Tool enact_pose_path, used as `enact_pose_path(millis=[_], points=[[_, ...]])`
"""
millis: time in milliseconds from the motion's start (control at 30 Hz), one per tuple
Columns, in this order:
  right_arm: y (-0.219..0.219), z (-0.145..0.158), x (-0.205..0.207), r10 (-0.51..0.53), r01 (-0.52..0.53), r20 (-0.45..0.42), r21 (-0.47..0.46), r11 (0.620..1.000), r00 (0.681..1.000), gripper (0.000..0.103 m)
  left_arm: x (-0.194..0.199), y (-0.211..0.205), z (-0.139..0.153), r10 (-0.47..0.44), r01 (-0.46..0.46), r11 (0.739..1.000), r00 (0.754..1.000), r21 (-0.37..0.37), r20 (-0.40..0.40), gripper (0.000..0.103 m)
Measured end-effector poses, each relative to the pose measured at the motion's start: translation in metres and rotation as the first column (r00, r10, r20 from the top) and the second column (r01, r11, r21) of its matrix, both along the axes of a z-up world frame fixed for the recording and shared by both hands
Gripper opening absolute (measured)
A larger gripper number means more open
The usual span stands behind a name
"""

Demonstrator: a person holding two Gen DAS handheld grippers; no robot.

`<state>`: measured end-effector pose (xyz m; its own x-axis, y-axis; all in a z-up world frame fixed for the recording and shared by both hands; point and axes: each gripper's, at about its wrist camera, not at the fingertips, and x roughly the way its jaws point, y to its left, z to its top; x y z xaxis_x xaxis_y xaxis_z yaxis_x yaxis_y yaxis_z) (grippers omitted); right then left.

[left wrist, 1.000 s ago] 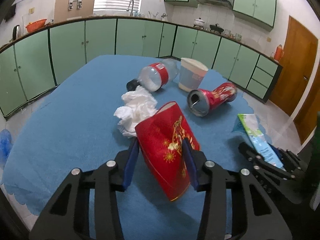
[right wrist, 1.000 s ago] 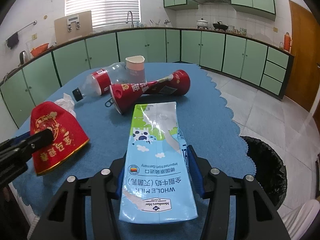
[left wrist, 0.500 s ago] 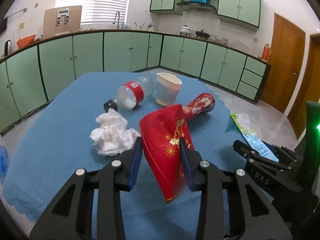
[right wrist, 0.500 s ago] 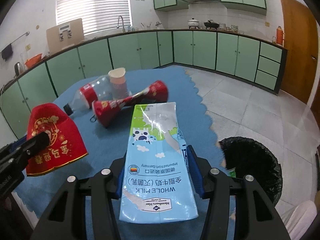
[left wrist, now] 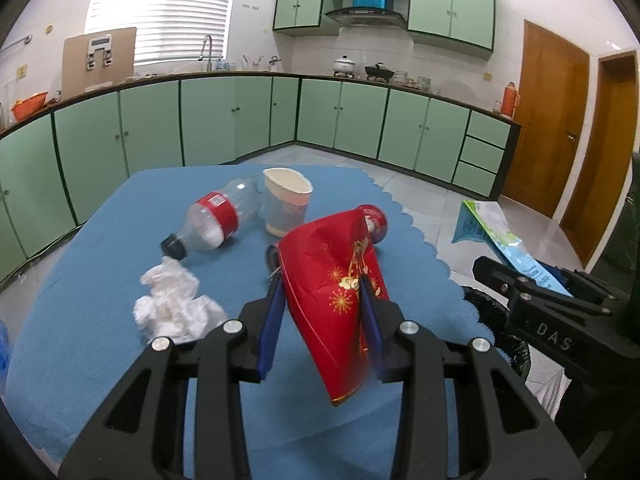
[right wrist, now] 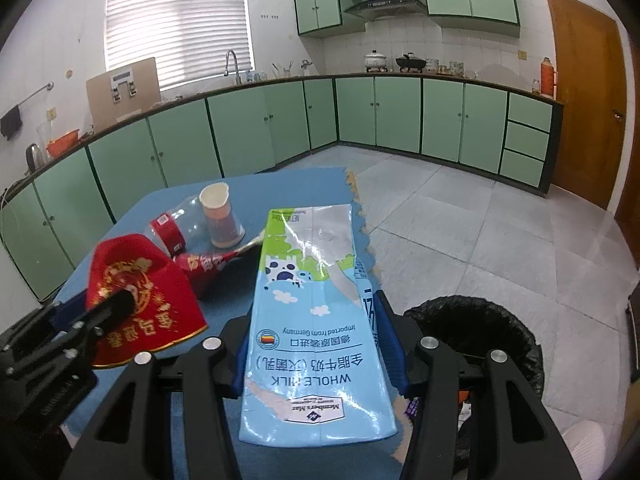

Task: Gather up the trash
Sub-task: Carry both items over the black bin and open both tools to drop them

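Observation:
My left gripper (left wrist: 322, 300) is shut on a crushed red paper cup (left wrist: 334, 292) and holds it above the blue table (left wrist: 100, 280). The cup also shows in the right wrist view (right wrist: 140, 300). My right gripper (right wrist: 316, 320) is shut on a flattened blue milk carton (right wrist: 312, 312), held near the table's right edge; the carton also shows in the left wrist view (left wrist: 492, 236). A black-lined trash bin (right wrist: 476, 336) stands on the floor just right of the carton.
On the table lie a crumpled white tissue (left wrist: 176, 304), a clear plastic bottle with a red label (left wrist: 216, 224), an upright paper cup (left wrist: 286, 208) and a red can (left wrist: 374, 220) partly hidden behind the red cup. Green cabinets (left wrist: 200, 120) line the walls.
Both grippers have lifted and swung right with their loads. The bin has come closer in the right wrist view and the table items have dropped back.

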<state>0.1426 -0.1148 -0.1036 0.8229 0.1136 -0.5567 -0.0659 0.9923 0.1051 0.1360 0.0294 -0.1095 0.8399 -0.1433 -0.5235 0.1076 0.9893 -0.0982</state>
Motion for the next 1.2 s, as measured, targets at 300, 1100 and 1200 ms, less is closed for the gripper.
enact_pose_path(millis=[300,1100,1200], points=[[-0.042,0.017,0.002,-0.065,0.064,0.021,0.011,0.998,0.998,0.051,0.018,-0.043,0.01,-0.08,0.08,0.997,0.997,-0.005,0.024,0.035],[-0.2,-0.026,0.011,-0.344,0.342,-0.06,-0.04,0.939,0.937,0.051,0.084,-0.215,-0.023,-0.371,0.371,0.929,0.928,-0.005,-0.035,0.035],[-0.215,-0.037,0.015,-0.352,0.35,-0.083,-0.04,0.936,0.932,0.051,0.094,-0.23,-0.033,-0.39,0.391,0.921,0.919,-0.002,-0.066,0.038]])
